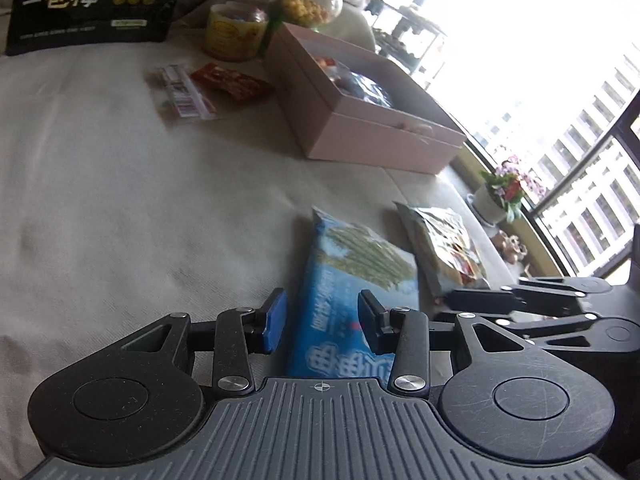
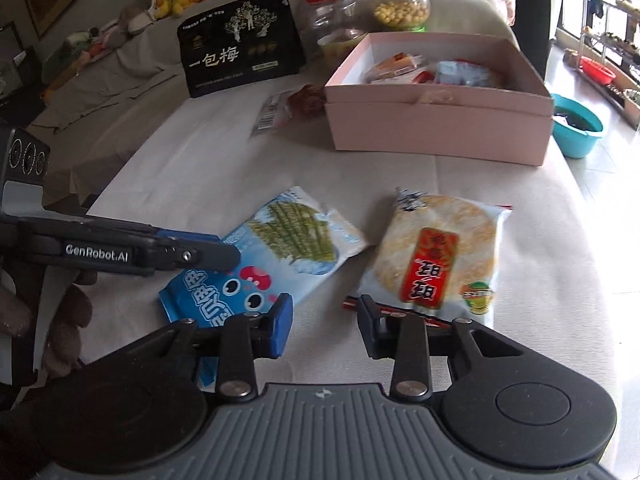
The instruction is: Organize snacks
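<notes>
I hold the left claw (image 1: 322, 326) low over the table (image 1: 120, 220), its blue pads spread apart with nothing gripped. The blue seaweed snack packet (image 1: 352, 292) lies flat at lower centre of the left wrist view, its near end between the open fingers; I cannot tell whether either pad touches it. In the right wrist view the left claw (image 2: 224, 250) enters from the left edge, its tip over that same blue seaweed snack packet (image 2: 272, 256).

The right claw (image 2: 324, 330) is also open and empty, positioned at lower centre. The rice cracker packet (image 2: 436, 256) lies just ahead of its right finger, near the seaweed packet but apart from it.

The pink box (image 2: 436, 120) stands open at upper right of the right wrist view, with several wrapped snacks inside. A black plum bag (image 2: 240, 40) stands upright at upper centre. Two clear jars (image 2: 332, 16) sit behind the box. A small barcoded packet (image 2: 276, 114) lies just left of the box.
</notes>
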